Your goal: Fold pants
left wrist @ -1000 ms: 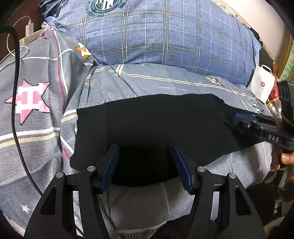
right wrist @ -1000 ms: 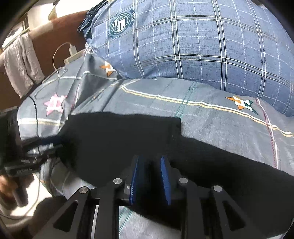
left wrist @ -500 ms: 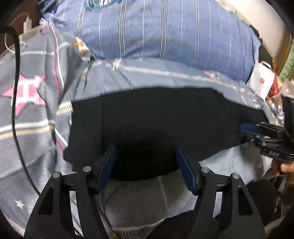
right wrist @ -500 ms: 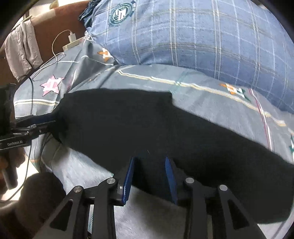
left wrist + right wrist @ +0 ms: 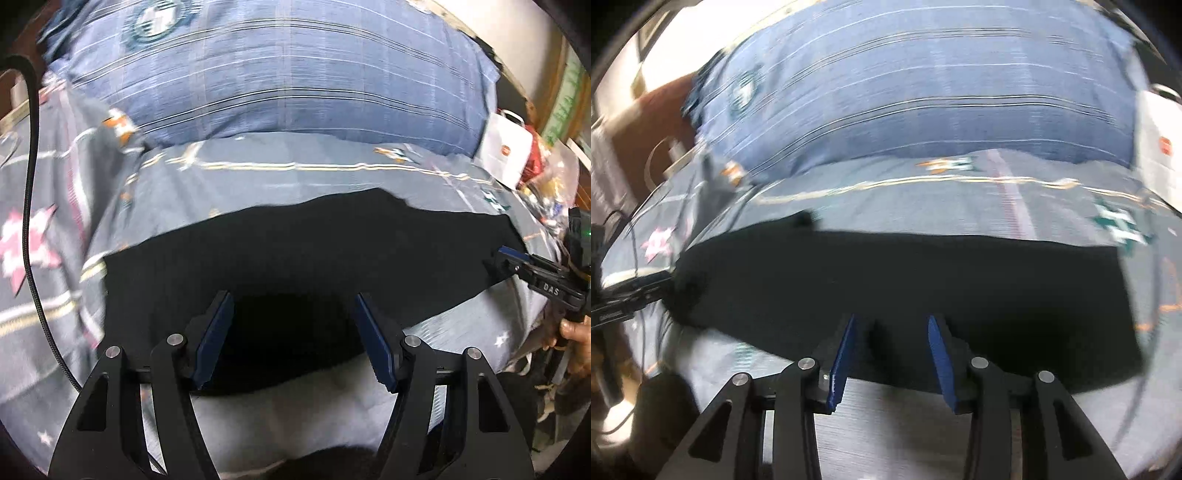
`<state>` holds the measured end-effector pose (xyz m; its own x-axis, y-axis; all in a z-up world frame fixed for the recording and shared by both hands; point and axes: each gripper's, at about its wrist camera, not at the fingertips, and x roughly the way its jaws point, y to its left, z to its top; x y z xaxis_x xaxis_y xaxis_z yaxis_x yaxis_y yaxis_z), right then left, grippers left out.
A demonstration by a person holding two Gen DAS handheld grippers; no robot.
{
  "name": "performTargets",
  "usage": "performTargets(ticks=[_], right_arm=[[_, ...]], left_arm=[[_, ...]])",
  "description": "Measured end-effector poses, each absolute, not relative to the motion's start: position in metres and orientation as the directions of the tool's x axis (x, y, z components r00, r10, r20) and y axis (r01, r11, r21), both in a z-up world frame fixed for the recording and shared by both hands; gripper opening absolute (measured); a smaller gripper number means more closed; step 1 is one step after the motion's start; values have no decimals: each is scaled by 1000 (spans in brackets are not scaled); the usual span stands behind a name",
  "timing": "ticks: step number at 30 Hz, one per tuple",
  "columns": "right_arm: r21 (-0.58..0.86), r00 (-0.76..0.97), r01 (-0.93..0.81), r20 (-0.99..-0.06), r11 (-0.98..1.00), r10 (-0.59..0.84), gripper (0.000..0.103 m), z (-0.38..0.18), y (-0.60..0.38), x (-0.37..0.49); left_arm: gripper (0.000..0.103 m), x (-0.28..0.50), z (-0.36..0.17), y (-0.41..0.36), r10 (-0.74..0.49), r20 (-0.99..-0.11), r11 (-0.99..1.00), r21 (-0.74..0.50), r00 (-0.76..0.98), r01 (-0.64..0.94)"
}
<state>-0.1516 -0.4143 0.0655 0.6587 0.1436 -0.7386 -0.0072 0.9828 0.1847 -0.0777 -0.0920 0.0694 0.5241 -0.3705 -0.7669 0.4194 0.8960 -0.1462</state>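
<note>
The black pants (image 5: 303, 254) lie flat as a wide dark band across the grey patterned bedspread (image 5: 295, 177). They also show in the right wrist view (image 5: 905, 280). My left gripper (image 5: 293, 301) is open, its blue pads over the near edge of the pants and holding nothing. My right gripper (image 5: 892, 323) is open too, its pads apart over the near edge of the pants. The right gripper also shows in the left wrist view (image 5: 517, 262) at the pants' right end. The left gripper shows blurred in the right wrist view (image 5: 631, 291) at the pants' left end.
A big blue plaid pillow (image 5: 295, 81) lies behind the pants. A white paper bag (image 5: 506, 151) and clutter stand at the far right. A black cable (image 5: 29, 184) hangs along the left. A charger and a white cord (image 5: 670, 151) lie at the far left.
My right gripper has opened and let go of the pants. Both grippers have pulled back toward the near edge. The pants now lie spread flat on the bedspread.
</note>
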Motion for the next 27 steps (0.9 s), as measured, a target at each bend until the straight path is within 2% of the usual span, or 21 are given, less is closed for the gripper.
performTargets(ticks=[8,19,21,22,23,27], right_arm=[[237,696,279,-718,931,-26,40,64,-514,-189],[150,719,242,-691,959,-73,40,67,-540,-164],[150,704,235,-708,960,-62,28,60,-542,-152],[139,682,241,-729,961,-66,15,54,-545,-143],[125,669,245,-739,962,-74,7,51,-547,-138],[94,690,204,-720,974,-75,6,62,-547,-133]], left_arm=[[68,-54,75,-169,-463,-768,813,-169,443,557],[68,-30,61,-247,-470,-790,774,-152,395,615],[68,-24,55,-256,-456,-796,780,-142,398,609],[68,-22,53,-259,-448,-799,785,-137,400,605],[69,-19,51,-263,-437,-803,790,-127,406,599],[69,-14,52,-268,-425,-799,792,-100,425,603]])
